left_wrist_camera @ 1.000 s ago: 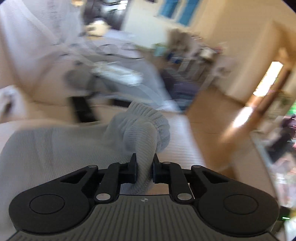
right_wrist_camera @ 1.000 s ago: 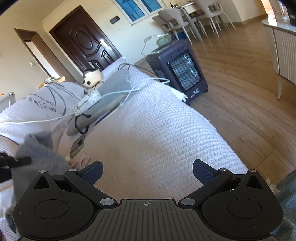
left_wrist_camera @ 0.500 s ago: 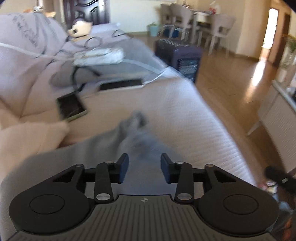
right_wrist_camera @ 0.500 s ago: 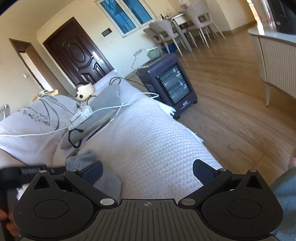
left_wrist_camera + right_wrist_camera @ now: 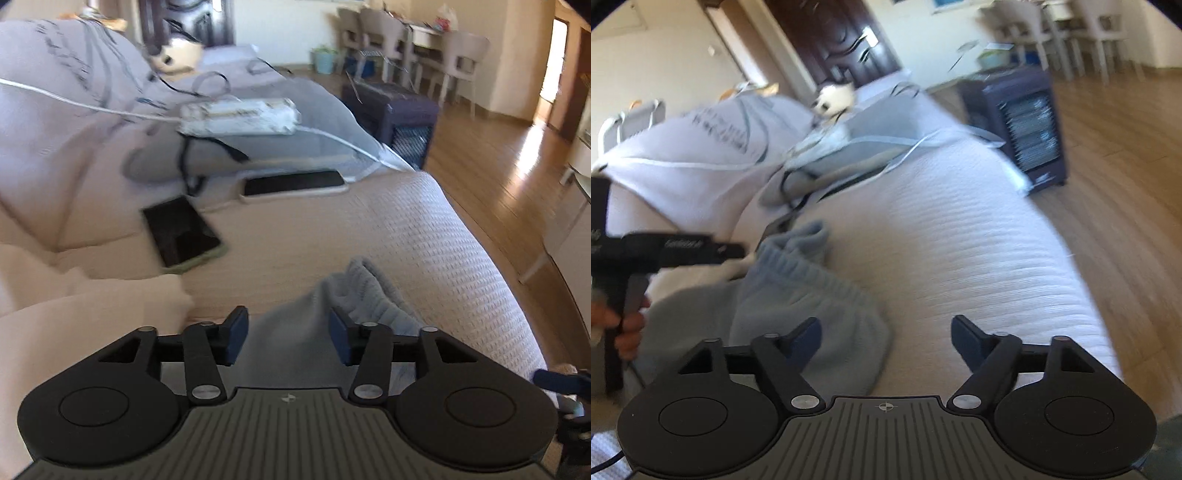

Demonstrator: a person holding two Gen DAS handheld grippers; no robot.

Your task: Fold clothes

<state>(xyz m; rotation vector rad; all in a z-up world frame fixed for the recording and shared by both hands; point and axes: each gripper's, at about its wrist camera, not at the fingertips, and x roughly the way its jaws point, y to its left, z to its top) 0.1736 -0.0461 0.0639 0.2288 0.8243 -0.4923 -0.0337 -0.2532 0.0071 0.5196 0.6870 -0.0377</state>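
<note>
A pale grey-blue knit garment lies bunched on the cream sofa cover. My left gripper hovers low over it. Its jaws are opening, with the cloth lying loose between them and the pads not pressing on it. In the right wrist view the same garment spreads at lower left. My right gripper is closing its wide jaws, and the left finger sits over the garment's edge without gripping. The left gripper shows from the side there, held by a hand.
Two dark phones lie on the sofa behind the garment. Further back sit a white power strip with cables and a grey cushion. A dark heater stands on the wooden floor to the right.
My left gripper let go of the garment's cuff, opened and dropped toward the sofa, where the garment now lies. My right gripper narrowed its jaws and swung left over the garment.
</note>
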